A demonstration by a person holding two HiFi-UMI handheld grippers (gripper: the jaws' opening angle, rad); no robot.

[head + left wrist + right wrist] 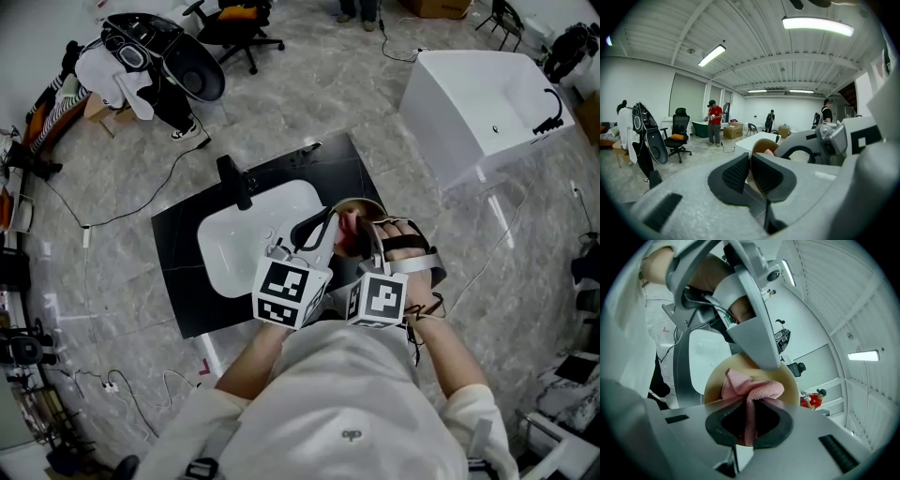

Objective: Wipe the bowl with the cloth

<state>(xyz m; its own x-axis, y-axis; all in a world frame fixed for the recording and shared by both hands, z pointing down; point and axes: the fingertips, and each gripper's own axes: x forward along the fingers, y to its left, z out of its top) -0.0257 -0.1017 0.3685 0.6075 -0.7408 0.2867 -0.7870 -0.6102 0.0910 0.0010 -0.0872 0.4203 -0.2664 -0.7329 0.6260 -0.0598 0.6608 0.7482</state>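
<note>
Here we list by view.

- **Left gripper view:** we note the left gripper, its jaws nearly together and pinching the rim of the tan bowl.
- **Right gripper view:** we note the right gripper, its jaws clamped on the pink cloth, which is bunched against the bowl's inside.
- **Head view only:** we see the bowl held over a black counter, just beside its white sink.
- **Room:** grey marbled floor, white tub, office chair.
</note>
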